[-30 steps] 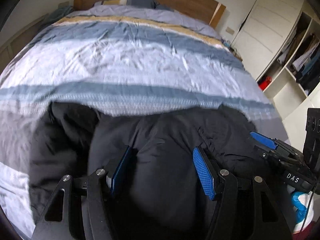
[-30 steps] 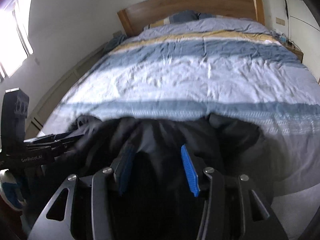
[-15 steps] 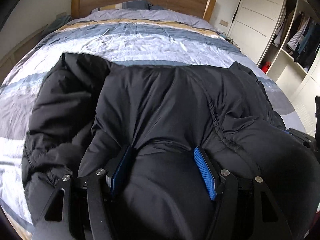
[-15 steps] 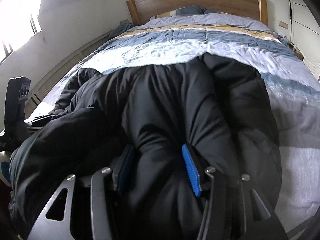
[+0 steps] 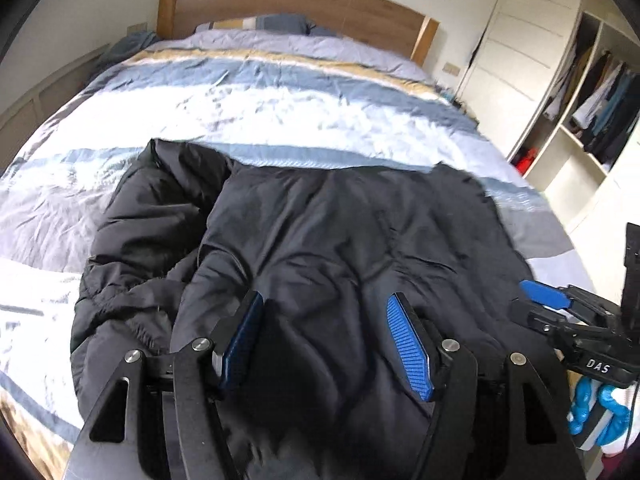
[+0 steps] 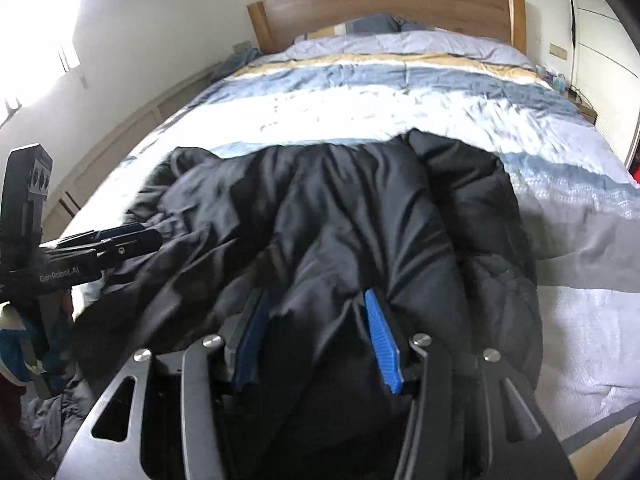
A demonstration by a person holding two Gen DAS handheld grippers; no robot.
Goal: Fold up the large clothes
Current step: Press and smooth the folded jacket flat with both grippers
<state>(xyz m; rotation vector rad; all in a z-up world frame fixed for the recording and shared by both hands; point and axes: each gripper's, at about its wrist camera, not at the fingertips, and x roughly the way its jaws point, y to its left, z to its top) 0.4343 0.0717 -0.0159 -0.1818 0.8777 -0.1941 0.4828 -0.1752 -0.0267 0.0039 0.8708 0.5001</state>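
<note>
With both the left gripper (image 5: 324,340) and the right gripper (image 6: 316,332) clenched on bunched folds of the black padded jacket (image 5: 340,232) lying near the bed's (image 5: 280,120) foot, the slick, bulky fabric could slip free and spoil the fold.

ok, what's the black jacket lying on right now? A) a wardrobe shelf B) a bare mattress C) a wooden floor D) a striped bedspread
D: the black jacket is spread over the near end of the striped bedspread, whose blue, white and tan bands run up toward the wooden headboard, while the left gripper and the right gripper each pinch a bunch of its near edge.
</note>
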